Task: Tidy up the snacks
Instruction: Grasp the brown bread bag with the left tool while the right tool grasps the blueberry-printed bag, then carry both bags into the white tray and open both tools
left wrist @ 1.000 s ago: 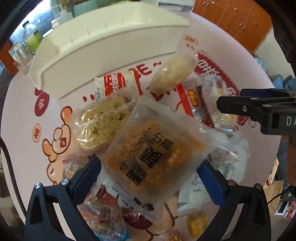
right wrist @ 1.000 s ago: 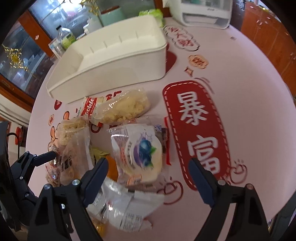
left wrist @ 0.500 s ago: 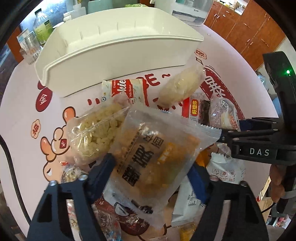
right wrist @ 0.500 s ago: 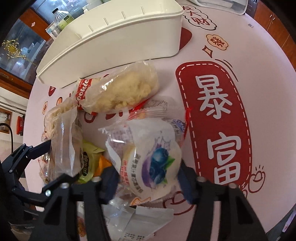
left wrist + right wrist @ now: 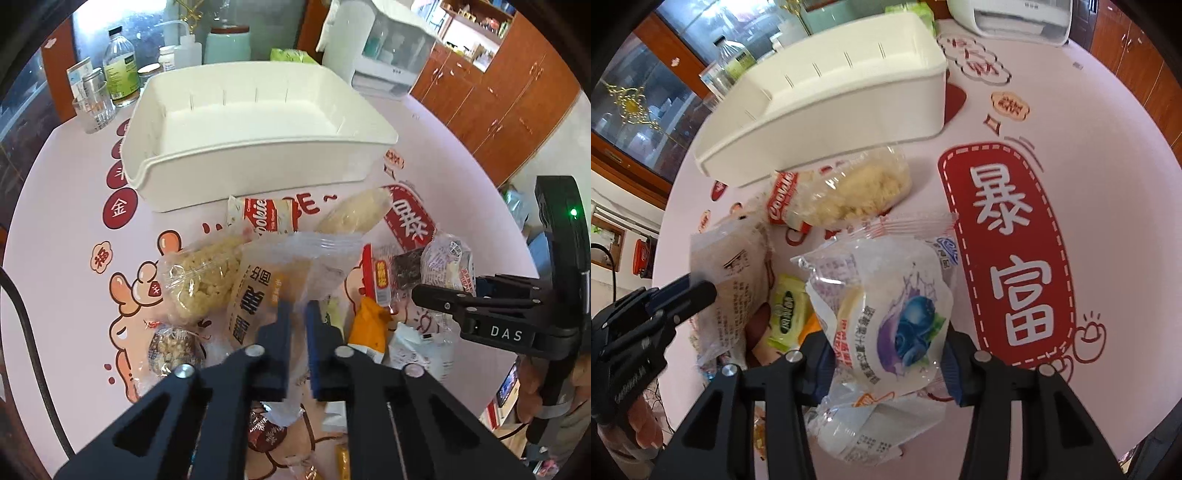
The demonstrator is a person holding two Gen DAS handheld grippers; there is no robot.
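My left tool (image 5: 298,314) has just been closing and now pinches the clear packet of golden fried snack (image 5: 258,284) at its lower edge, the blue pads nearly together with only the thin wrapper between them; the packet hangs tilted above the heap of snacks. My right tool (image 5: 886,358) has also just been closing, and its pads press the two sides of the blueberry cake packet (image 5: 890,306), which bulges up between them in its crinkled clear wrapper. Under and around these two lie the other snacks: a bag of pale puffed pieces (image 5: 199,280) just left of the fried snack, a red and white cookie packet (image 5: 264,219) beyond it, a clear bag of pale crumbly biscuit (image 5: 849,192) lying partly over the cookie packet, a small green packet (image 5: 786,310) between my two tools, and an orange wrapper (image 5: 367,325) close to the left tool's right pad. The white bin (image 5: 258,173) stands just beyond the heap with nothing visible inside it. Everything rests on a round pink surface (image 5: 1089,122) printed with red cartoon panels. Bottles and jars (image 5: 118,70) stand past the bin's far left corner.
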